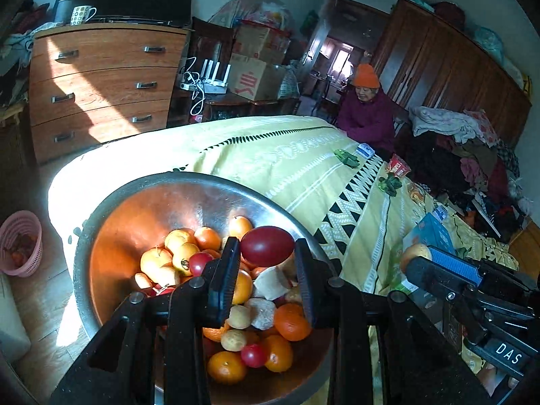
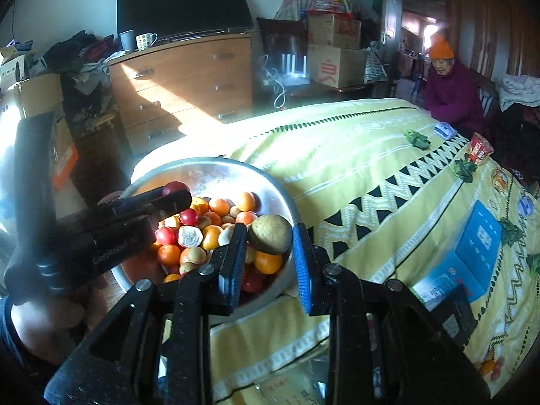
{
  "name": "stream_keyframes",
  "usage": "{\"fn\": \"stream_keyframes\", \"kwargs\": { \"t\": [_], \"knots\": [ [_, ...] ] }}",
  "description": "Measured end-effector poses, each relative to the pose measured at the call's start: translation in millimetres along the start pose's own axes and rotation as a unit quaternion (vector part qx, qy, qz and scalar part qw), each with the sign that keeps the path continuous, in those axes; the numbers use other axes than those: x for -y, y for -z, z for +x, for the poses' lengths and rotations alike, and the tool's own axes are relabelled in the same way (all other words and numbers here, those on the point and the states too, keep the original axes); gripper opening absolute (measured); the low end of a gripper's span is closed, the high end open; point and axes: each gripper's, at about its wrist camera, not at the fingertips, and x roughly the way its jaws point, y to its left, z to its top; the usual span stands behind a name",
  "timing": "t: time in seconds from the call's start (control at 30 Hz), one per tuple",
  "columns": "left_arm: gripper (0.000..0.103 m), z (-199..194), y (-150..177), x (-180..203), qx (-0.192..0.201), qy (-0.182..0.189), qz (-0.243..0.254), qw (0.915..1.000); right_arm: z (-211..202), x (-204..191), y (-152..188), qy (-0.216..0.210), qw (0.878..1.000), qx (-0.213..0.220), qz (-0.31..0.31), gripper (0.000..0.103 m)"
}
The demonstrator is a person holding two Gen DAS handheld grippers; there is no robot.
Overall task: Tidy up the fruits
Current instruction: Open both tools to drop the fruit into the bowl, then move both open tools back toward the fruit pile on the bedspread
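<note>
Meanwhile, the left gripper point(image 1: 267, 256) held a dark red fruit point(image 1: 267, 245) and the right gripper point(image 2: 270, 239) a brownish fruit point(image 2: 270, 234) above the full metal bowl point(image 1: 141, 189), each apparently awaiting placement on the yellow cloth point(image 2: 354, 155) farther right.

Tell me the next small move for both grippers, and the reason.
Probably open both over the metal bowl: the left gripper holds a dark red oval fruit, the right gripper a brownish round fruit, each above the piled fruit.
</note>
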Motion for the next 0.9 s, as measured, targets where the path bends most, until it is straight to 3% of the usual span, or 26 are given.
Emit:
{"fn": "stream_keyframes", "kwargs": {
  "t": [0.2,0.37,0.43,0.5,0.57,0.6,0.73,0.9],
  "knots": [
    [0.033,20,2,-23,-0.024,-0.009,-0.007,0.9996,45,-10,0,-0.063,0.996,-0.043,0.038,0.028],
    [0.033,30,5,-29,-0.04,-0.017,-0.012,0.999,64,-14,1,-0.091,0.991,-0.073,0.062,0.028],
    [0.042,33,4,-32,-0.043,-0.019,-0.019,0.9987,68,-13,2,-0.099,0.989,-0.083,0.07,0.028],
    [0.063,29,2,-34,-0.033,-0.024,-0.025,0.9989,69,-10,2,-0.098,0.988,-0.09,0.079,0.029],
    [0.072,25,1,-34,-0.022,-0.031,-0.029,0.9989,66,-6,2,-0.099,0.987,-0.09,0.09,0.03],
    [0.074,24,1,-34,-0.019,-0.034,-0.029,0.9988,63,-4,2,-0.1,0.987,-0.087,0.094,0.034],
    [0.079,21,0,-37,-0.014,-0.045,-0.04,0.9981,41,1,-4,-0.096,0.988,-0.059,0.109,0.08],
    [0.079,11,-1,-30,-0.011,-0.048,-0.036,0.9981,6,9,-8,-0.09,0.988,-0.019,0.124,0.085]
  ]
}}
